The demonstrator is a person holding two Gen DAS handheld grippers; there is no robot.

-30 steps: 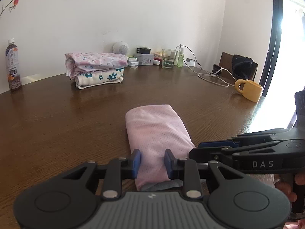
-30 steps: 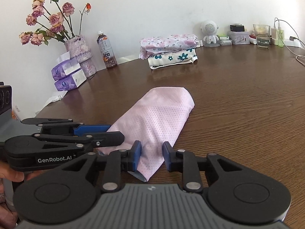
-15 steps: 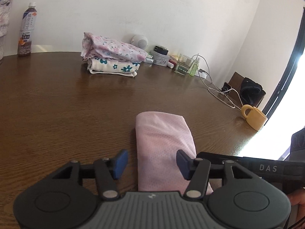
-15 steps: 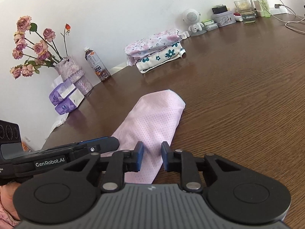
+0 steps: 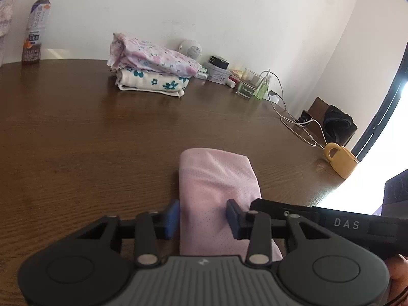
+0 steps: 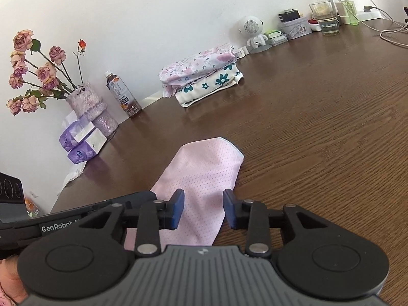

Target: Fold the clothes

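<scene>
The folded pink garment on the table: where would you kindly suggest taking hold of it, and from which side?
Probably the near short end of the pink garment, approached low from the table's near edge: it lies lengthwise away, that end nearest both claws.

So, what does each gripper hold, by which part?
Left gripper: jaws have just been closing across pink cloth, near end; grip cannot be told. Right gripper: just opened over it, holds nothing.

The near end of the pink folded cloth (image 5: 216, 193) disappears beneath the left gripper (image 5: 202, 216) body, behind its jaws. Far beyond the jaws, the bottle (image 5: 35, 28) label is too small to read. To their right, glare washes out the window.
</scene>
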